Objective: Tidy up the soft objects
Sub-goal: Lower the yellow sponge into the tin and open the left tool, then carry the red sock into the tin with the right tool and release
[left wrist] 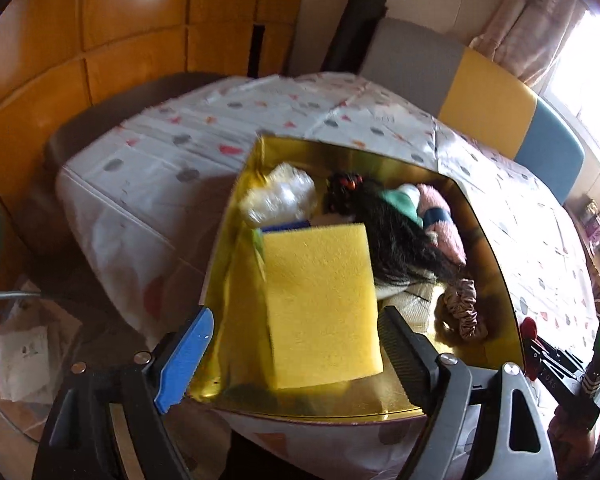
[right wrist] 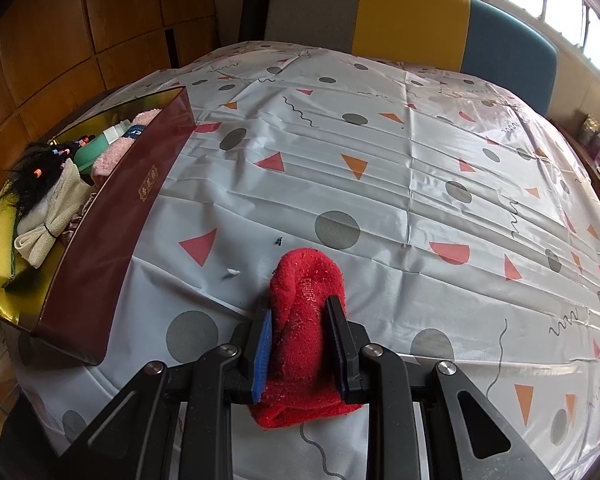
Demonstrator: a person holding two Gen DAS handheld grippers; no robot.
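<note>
A gold-lined box (left wrist: 488, 240) with dark red outer walls (right wrist: 112, 216) sits on the table. It holds a yellow sponge (left wrist: 320, 308), a black wig (left wrist: 388, 224), a pink fluffy item (left wrist: 444, 220), a clear plastic bundle (left wrist: 280, 196), a cream cloth (right wrist: 44, 232) and a scrunchie (left wrist: 464, 312). My left gripper (left wrist: 296, 348) is open just above the sponge, jaws wide on either side of it and apart from it. My right gripper (right wrist: 300, 340) is shut on a red sock (right wrist: 304, 312), to the right of the box.
The table is covered by a white cloth with grey dots and red and orange triangles (right wrist: 380, 184). A grey, yellow and blue chair back (right wrist: 412, 16) stands at the far edge. Wooden panels (left wrist: 80, 40) are on the left. Small crumbs (right wrist: 232, 274) lie near the sock.
</note>
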